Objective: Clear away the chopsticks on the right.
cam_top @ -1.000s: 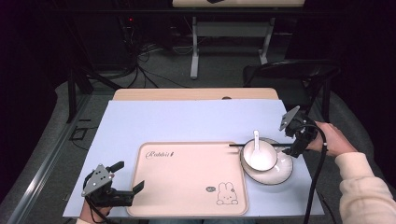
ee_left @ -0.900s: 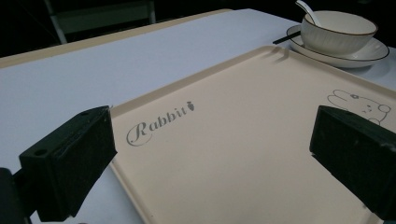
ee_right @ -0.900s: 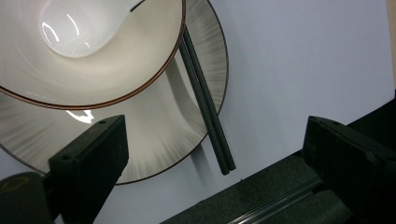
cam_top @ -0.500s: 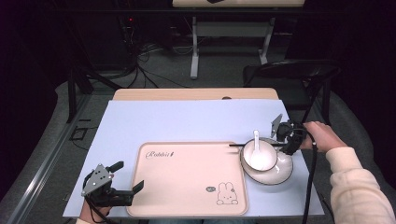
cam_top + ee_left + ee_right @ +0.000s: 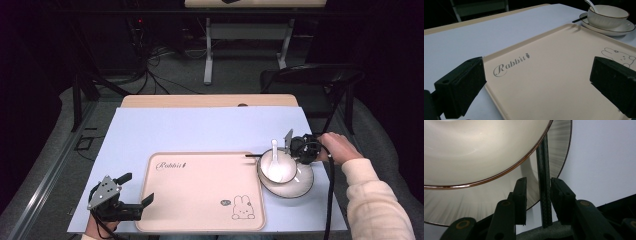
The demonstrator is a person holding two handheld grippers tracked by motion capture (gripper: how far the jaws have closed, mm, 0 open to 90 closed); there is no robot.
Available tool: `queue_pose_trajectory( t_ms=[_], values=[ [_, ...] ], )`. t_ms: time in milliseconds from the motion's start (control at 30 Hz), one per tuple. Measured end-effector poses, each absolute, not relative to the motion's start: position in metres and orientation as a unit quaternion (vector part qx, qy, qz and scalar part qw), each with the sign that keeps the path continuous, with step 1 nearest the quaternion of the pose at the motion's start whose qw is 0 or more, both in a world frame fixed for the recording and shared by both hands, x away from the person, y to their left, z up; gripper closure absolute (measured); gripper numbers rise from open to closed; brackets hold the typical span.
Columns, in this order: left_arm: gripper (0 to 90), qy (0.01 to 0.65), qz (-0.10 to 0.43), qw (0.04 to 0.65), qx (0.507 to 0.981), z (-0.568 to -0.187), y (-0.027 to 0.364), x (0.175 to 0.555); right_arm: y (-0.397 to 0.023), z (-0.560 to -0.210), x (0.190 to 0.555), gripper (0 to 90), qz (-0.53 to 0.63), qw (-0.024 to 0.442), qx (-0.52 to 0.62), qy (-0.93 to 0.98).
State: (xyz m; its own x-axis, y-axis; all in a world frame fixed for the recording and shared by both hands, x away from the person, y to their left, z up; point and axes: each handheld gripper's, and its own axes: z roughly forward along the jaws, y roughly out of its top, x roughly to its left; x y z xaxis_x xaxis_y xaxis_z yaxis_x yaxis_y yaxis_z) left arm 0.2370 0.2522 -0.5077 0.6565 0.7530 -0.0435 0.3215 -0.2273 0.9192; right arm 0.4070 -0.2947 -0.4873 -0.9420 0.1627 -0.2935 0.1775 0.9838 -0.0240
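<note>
A white bowl (image 5: 281,167) with a white spoon (image 5: 274,149) in it stands on a dark-rimmed plate (image 5: 302,187), right of the cream rabbit tray (image 5: 200,190). A black chopstick (image 5: 544,182) lies on the plate beside the bowl, and its far tip (image 5: 252,155) pokes out over the tray's corner. My right gripper (image 5: 539,181) is low at the plate's far right edge (image 5: 297,152). Its jaws have just been closing around the chopstick, with a gap still showing on one side. My left gripper (image 5: 139,189) is wide open astride the tray's near left edge (image 5: 537,85).
A pale blue mat (image 5: 200,127) covers the table under everything. Bowl (image 5: 607,15) and plate (image 5: 624,27) stand past the tray's far corner in the left gripper view. A dark chair (image 5: 310,80) stands behind the table at the right.
My right gripper has come down and left to the plate's edge beside the bowl, and its jaws have narrowed. The left gripper has stayed put.
</note>
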Motion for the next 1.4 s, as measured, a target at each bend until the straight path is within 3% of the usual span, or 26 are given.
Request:
queue_pose_trajectory(
  t_ms=[767, 1400],
  values=[
    [0.1, 0.359, 0.213, 0.509, 0.753, -0.508, 0.253, 0.237, -0.298, -0.505, 0.414, 83.7, -0.025, 0.133, 0.082, 0.987],
    [0.1, 0.358, 0.213, 0.510, 0.753, -0.508, 0.252, 0.237, -0.304, -0.485, 0.413, 85.3, 0.023, 0.148, 0.088, 0.985]
  ],
)
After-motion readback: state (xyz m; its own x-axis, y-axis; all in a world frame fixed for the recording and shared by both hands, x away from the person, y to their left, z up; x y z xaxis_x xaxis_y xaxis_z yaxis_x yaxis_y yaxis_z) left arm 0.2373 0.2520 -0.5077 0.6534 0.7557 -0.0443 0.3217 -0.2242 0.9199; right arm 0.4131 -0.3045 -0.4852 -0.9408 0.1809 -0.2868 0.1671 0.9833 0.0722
